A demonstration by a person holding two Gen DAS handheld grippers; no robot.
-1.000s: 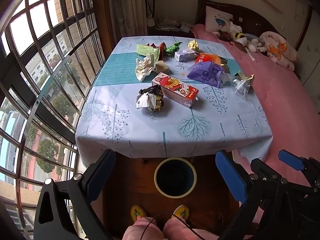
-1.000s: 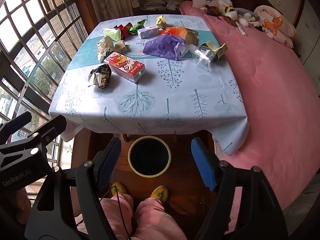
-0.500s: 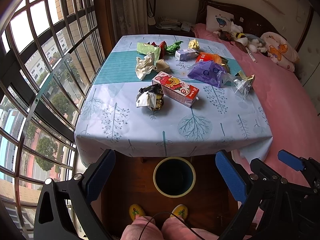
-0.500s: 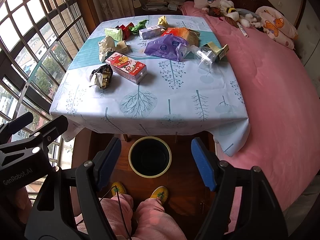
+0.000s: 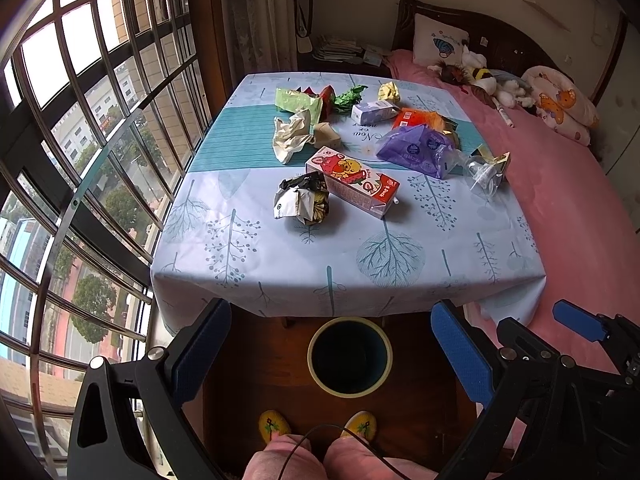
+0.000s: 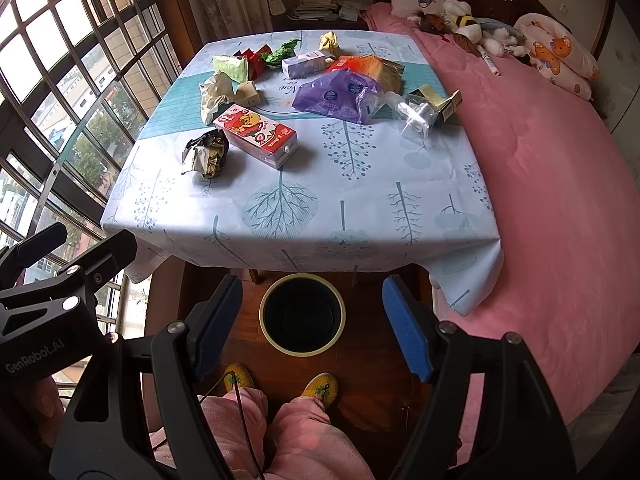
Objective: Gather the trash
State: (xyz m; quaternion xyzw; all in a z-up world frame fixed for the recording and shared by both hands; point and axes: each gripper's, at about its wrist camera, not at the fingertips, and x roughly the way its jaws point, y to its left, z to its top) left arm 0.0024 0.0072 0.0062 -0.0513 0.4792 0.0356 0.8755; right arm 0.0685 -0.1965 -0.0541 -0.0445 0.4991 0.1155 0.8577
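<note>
Clearly nothing is collected yet; all trash is seen lying on the table (image 5: 280,276), which is wedged btwn a barred window at the left and a pink bed (image 6: 560,208) at the right.

Left to right: the left gripper (image 5: 328,344) is held low in front of the table's near edge, jaws spread wide and nothing btwn them, prob. so the whole spread can be surveyed before a pick. Nearest on that side, a crumpled foil wrapper (image 5: 302,204) is found just beside, maybe touching, a red cartoon carton (image 5: 354,186); both lie closest to the near edge, so they are judged the easiest first targets. Behind them, crumpled paper (image 5: 291,136), a green packet (image 5: 296,101) and other small wrappers are bunched at the far side.

At centre, a bin (image 6: 302,314) is set on the floor directly below the table's near edge, right by the person's feet, presumably so pieces can be dropped w/ little travel. It looks dark inside; contents cannot be told.

Further right, a purple bag (image 6: 336,94) and a clear plastic piece (image 6: 414,114) are seen near the bed-side edge, w/ an orange packet (image 6: 362,65) behind. The right gripper (image 6: 312,330) is likewise released and empty, held over the bin area, well apart from any item. A long reach fwd is judged necessary for either gripper.
</note>
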